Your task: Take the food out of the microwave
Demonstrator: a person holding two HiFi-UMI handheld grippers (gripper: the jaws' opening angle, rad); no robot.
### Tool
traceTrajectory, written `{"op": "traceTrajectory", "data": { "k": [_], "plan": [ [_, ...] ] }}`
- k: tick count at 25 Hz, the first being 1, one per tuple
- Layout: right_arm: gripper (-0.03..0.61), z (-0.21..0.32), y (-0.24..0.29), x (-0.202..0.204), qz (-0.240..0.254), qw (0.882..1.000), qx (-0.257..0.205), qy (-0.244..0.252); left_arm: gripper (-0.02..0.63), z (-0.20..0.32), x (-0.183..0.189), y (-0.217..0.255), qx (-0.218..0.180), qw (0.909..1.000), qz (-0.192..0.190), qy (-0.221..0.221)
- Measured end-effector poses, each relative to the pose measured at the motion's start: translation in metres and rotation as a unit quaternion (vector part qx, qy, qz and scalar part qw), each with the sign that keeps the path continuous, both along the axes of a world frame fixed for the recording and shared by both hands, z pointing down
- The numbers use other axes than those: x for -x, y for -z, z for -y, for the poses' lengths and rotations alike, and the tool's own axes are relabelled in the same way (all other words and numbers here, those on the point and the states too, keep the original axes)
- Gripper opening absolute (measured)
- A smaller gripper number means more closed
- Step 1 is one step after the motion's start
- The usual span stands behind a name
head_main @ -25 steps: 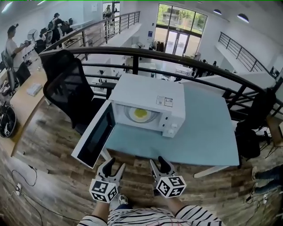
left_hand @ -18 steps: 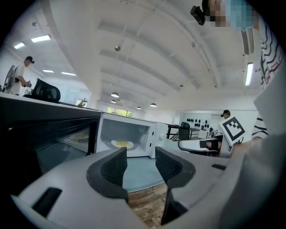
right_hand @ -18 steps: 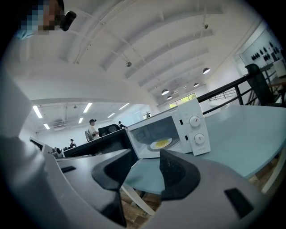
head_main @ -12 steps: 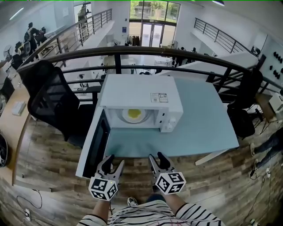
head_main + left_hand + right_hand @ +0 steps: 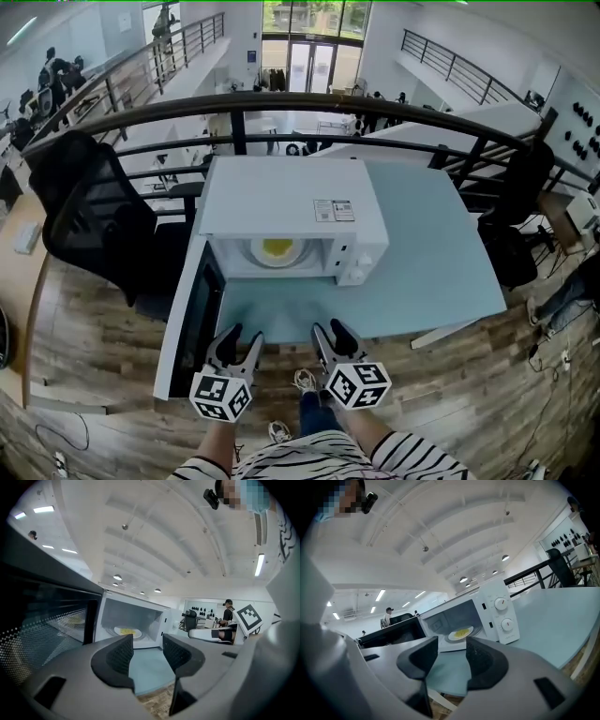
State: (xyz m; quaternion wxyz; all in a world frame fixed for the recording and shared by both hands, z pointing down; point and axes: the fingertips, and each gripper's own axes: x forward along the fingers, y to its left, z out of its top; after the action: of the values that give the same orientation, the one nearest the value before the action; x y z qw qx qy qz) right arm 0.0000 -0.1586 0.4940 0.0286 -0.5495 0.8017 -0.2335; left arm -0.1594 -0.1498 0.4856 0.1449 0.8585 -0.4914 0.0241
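The hall is bright and evenly lit: daylight comes from the tall windows [image 5: 314,19] at the far end and from strip lamps [image 5: 43,509] on the ceiling, so shadows are soft and weak. All 3 views have strong fisheye distortion (the railing [image 5: 281,101] bends into an arc). The 2 gripper views have black corners and a slightly soft near foreground, while the microwave [image 5: 499,616] is sharp.

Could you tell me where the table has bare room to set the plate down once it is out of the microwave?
The widest bare patch of the table lies right of the microwave, reaching the far and right edges. A narrower bare strip runs between the open cavity and the near edge. The left side is crowded by the open door.
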Motion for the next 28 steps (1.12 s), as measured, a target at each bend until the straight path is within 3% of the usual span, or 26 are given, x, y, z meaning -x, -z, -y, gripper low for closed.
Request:
{"op": "traceTrajectory", "data": {
  "k": [15, 28],
  "plan": [
    [0.193, 0.091, -0.030, -0.001, 0.011, 1.000, 0.009, 0.010, 0.176, 0.089, -0.005, -0.038, 0.020, 0.9994, -0.007, 0.028],
    [0.193, 0.133, -0.054, -0.005, 0.019, 1.000, 0.017, 0.011, 0.176, 0.134, -0.003, -0.059, 0.023, 0.9985, -0.005, 0.050]
  ]
}}
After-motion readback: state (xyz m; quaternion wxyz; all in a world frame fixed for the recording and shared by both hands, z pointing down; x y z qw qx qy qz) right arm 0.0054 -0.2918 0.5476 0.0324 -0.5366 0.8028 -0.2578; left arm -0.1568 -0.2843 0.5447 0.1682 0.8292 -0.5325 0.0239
